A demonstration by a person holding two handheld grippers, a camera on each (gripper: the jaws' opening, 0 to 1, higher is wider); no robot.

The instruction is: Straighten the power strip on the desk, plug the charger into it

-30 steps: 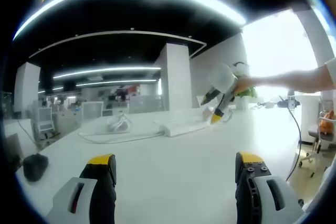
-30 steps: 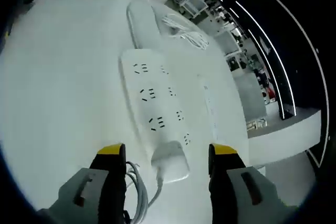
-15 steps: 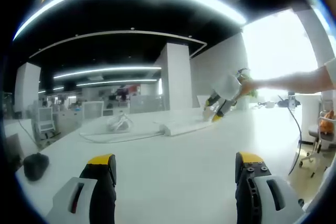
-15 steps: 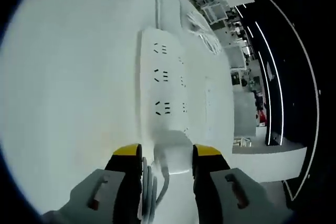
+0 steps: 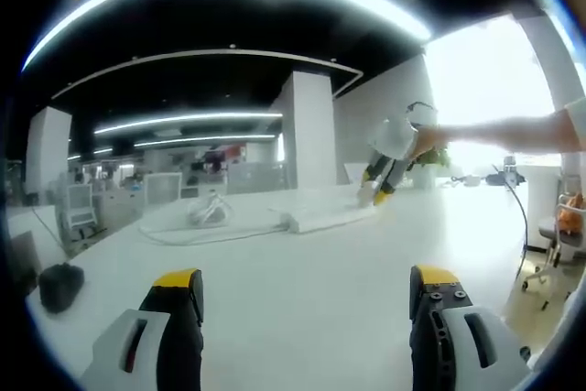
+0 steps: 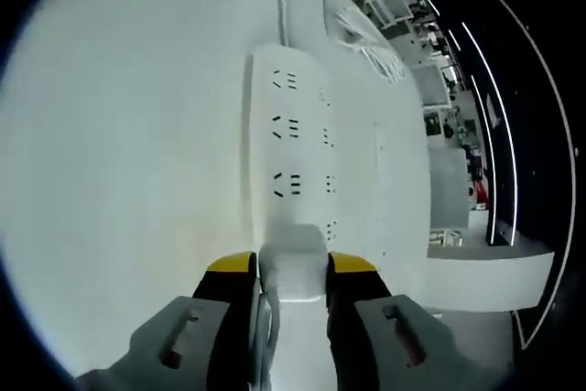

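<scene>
Right gripper (image 6: 291, 267) has closed onto charger (image 6: 295, 272) at power strip (image 6: 288, 148) end | left gripper (image 5: 305, 286) apart above counter (image 5: 302, 263)

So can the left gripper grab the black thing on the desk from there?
Probably yes: the left gripper is open, and the black thing sits off to its side with bare desk between them.

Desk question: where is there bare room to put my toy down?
The widest bare patch of desk lies between the left gripper and the power strip. More bare desk lies beside the strip's socket side in the right gripper view. It is crowded where the right gripper closes on the charger, and by the coiled cable.
</scene>
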